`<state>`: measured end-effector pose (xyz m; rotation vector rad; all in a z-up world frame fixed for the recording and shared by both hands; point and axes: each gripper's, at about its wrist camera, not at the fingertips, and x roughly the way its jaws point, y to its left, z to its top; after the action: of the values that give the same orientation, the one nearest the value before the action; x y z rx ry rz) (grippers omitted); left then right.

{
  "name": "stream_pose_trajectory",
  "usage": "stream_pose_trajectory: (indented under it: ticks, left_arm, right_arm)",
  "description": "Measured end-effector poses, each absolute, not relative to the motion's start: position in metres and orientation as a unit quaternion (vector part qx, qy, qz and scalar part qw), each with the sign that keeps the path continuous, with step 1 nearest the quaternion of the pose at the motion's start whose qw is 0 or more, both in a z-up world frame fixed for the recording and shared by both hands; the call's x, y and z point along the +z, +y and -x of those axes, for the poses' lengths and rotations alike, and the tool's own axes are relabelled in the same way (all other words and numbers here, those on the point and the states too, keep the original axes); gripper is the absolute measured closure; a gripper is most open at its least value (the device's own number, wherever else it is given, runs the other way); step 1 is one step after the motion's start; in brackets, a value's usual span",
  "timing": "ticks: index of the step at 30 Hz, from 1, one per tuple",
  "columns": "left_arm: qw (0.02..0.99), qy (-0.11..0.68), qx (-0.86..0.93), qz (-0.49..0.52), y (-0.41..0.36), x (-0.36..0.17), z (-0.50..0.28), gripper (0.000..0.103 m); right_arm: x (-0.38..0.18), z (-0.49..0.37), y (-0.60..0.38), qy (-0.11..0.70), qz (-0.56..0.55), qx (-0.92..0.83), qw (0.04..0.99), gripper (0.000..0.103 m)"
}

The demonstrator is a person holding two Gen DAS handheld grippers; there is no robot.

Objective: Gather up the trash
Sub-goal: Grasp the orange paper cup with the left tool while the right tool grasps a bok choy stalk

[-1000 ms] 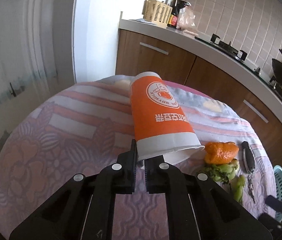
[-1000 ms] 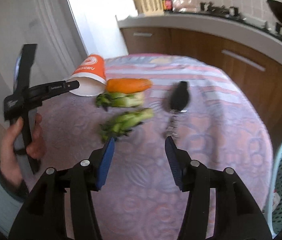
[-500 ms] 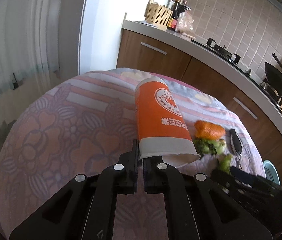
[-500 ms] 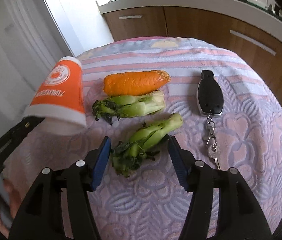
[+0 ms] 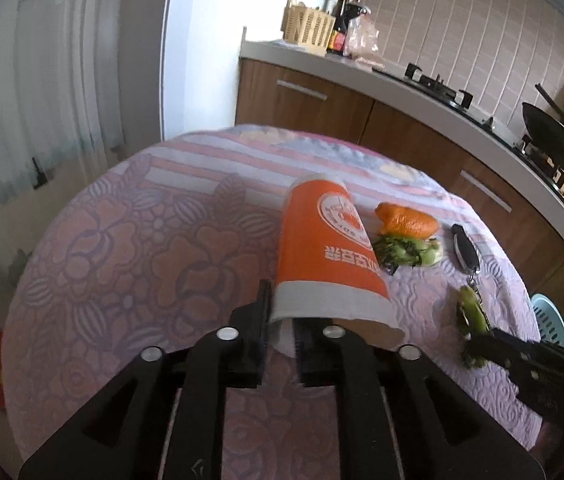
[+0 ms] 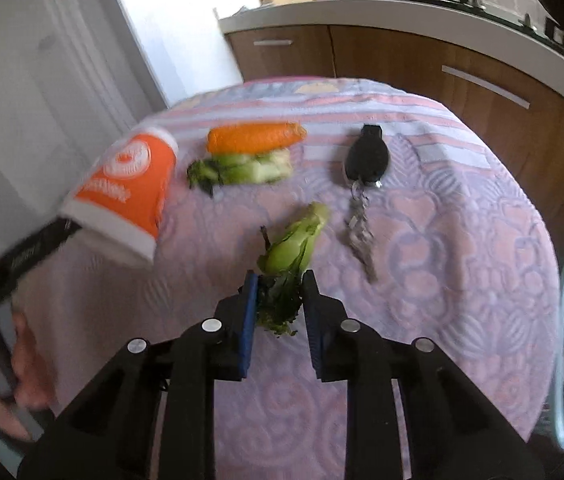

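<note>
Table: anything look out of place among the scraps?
Yes: a black key fob with keys lies on the tablecloth beside the carrot piece and greens. It is not trash, so it looks odd among the scraps.

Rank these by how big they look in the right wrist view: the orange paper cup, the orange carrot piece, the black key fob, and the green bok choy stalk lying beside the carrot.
1. Orange paper cup, clearly largest, though it is held nearer the camera.
2. Orange carrot piece and green bok choy stalk beside it: too alike to rank.
3. Black key fob, smallest.
</note>
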<state>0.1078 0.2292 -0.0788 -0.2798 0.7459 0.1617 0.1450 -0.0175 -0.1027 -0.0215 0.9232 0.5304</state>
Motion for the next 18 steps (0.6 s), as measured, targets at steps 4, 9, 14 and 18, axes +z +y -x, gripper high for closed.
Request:
stream_pose_trajectory:
  ticks: [4, 9, 14, 18]
  left_arm:
    - [0.916, 0.371, 0.083, 0.125, 0.225, -0.086, -0.114, 0.086]
    - [0.919, 0.364, 0.064, 0.135, 0.224, -0.084, -0.115, 0.099]
    - [0.928, 0.341, 0.059, 0.140, 0.222, -0.075, -0.106, 0.101]
    - [0.932, 0.330, 0.053, 0.141, 0.216, -0.066, -0.100, 0.101]
  right_arm:
    - [-0.105, -0.143, -0.029, 0.447, 0.000, 0.259, 0.856, 0.078]
    - [-0.106, -0.151, -0.030, 0.451, -0.037, 0.261, 0.853, 0.041]
    - [-0.112, -0.164, -0.011, 0.459, -0.030, 0.235, 0.856, 0.041]
    - [-0.112, -0.160, 0.004, 0.443, 0.029, 0.207, 0.872, 0.076]
